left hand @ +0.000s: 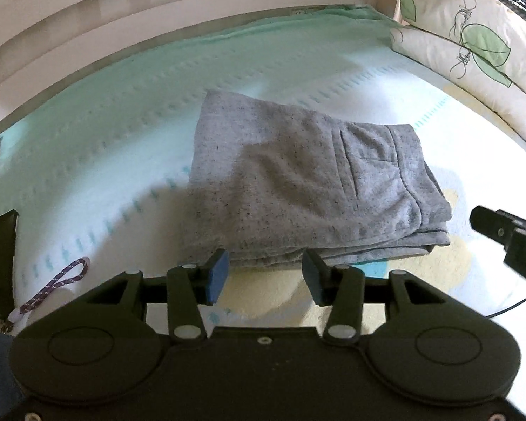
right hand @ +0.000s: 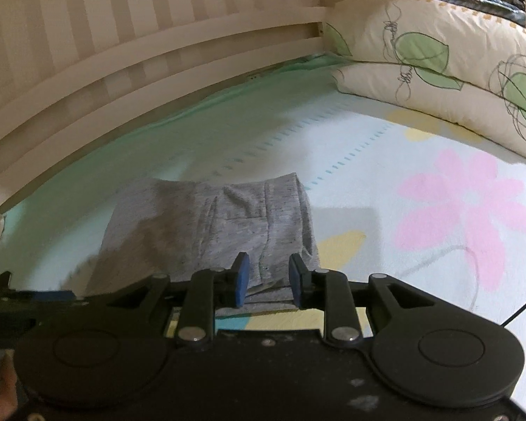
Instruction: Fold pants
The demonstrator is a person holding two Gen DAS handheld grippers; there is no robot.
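The grey pants point(left hand: 298, 182) lie folded into a thick rectangular stack on the bed point(left hand: 105, 147), on a sheet that is pale green towards the slatted rail point(left hand: 87, 35) and white with printed flowers nearer the camera. A back pocket faces up on the top layer, and the stacked edges of the layers show along the near side. The left gripper point(left hand: 264, 275) hangs just short of that near edge with its jaws parted and nothing between the blue pads point(left hand: 218, 275). It holds nothing. In the right wrist view the right gripper point(right hand: 268, 282) sits over the near right corner of the pants, its jaws apart with a narrower gap; the cloth shows through the gap, but the pads point(right hand: 240, 280) do not press on it, so it too is released. Part of the right gripper shows at the right edge of the left wrist view, close to the pants' right side. Two leaf-printed pillows point(right hand: 438, 80) are stacked at the far right of the bed, well apart from the pants. A dark phone point(left hand: 0, 263) and a braided cord loop point(left hand: 59, 280) lie on the sheet at the left.
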